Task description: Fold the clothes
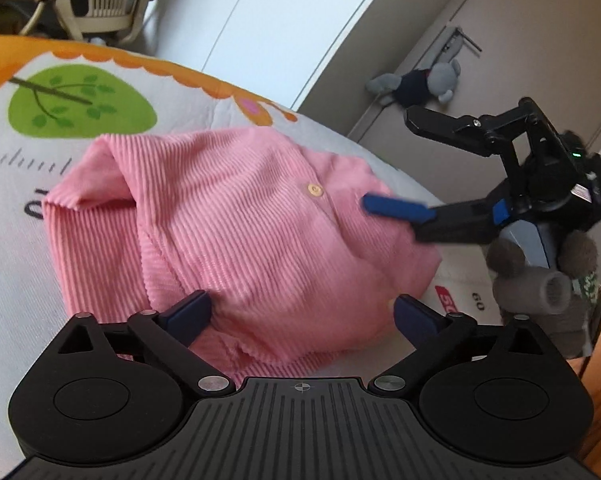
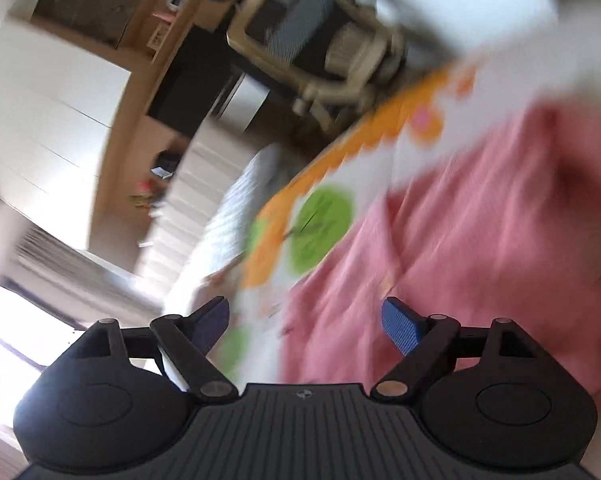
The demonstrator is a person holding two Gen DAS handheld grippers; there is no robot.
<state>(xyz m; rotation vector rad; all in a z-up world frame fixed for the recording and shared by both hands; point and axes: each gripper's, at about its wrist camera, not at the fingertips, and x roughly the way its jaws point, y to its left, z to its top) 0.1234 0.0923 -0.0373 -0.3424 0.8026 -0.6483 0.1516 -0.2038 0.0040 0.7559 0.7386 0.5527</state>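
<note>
Left wrist view
Left gripper [image 1: 302, 312]: spread wide, nothing pinched; pads hovering at the near edge of the garment.
Garment [image 1: 236, 232]: pink ribbed knit, bunched in a rough mound straight ahead between and beyond the pads, lying on the mat.
Button [image 1: 315, 189]: pale, on the garment's far right part.
Right gripper [image 1: 396, 168]: ahead and to the right, spread; lower blue pad lying on the garment just past the button, upper finger raised clear of it.
Mat [image 1: 80, 100]: white with orange scalloped border and green tree print, under the garment.
Plush toy [image 1: 424, 84]: grey, far ahead to the right, by the wall.

Right wrist view
Sharpness: heavily motion-blurred.
Right gripper [image 2: 304, 322]: spread, nothing between the pads.
Garment [image 2: 480, 220]: ahead and to the right, reaching under the right pad.
Mat [image 2: 320, 216]: ahead, left of the garment.
Chair [image 2: 320, 40]: far ahead, beyond the mat.
</note>
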